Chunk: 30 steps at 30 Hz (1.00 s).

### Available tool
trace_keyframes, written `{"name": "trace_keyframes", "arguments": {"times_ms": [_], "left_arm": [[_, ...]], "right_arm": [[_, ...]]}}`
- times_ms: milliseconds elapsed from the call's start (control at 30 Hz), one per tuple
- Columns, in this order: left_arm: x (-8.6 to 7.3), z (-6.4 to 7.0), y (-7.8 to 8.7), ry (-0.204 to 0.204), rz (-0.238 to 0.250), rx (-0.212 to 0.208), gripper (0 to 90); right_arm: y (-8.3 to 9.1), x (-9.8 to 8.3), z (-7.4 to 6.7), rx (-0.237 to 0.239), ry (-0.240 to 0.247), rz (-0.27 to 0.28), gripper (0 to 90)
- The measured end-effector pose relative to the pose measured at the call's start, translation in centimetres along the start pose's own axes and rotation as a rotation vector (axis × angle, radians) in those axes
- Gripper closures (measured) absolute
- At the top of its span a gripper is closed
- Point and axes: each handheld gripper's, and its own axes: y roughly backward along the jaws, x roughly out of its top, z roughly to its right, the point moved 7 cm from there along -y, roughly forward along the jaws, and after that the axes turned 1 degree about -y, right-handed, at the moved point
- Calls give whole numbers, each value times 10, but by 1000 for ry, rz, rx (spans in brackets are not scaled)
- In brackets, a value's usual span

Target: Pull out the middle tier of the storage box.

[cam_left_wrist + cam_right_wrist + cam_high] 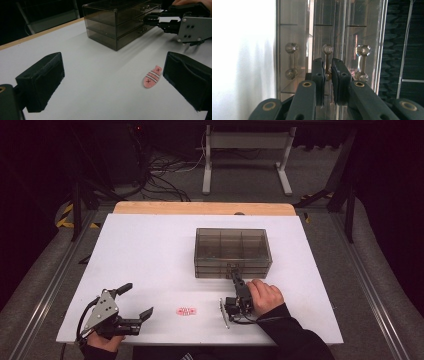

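Three drawers stack in one smoky clear drawer box (233, 252), which sits right of centre on the white desk (150, 250), well away from every edge. Each drawer front carries one clear handle, three in all. One right tool (234, 279) pinches the middle handle (327, 61) between its two pads. One left tool (134, 301) rests spread wide near the desk's near left corner, nothing between its pads. One pink fish-shaped sticker (186, 311) lies between the two tools, with bare desk all around it.
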Motion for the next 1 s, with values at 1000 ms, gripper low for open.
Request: {"name": "trace_keyframes", "arguments": {"times_ms": [1000], "left_arm": [[0, 1, 0, -2, 0, -1, 46]], "right_arm": [[26, 4, 3, 5, -35, 19, 817]]}}
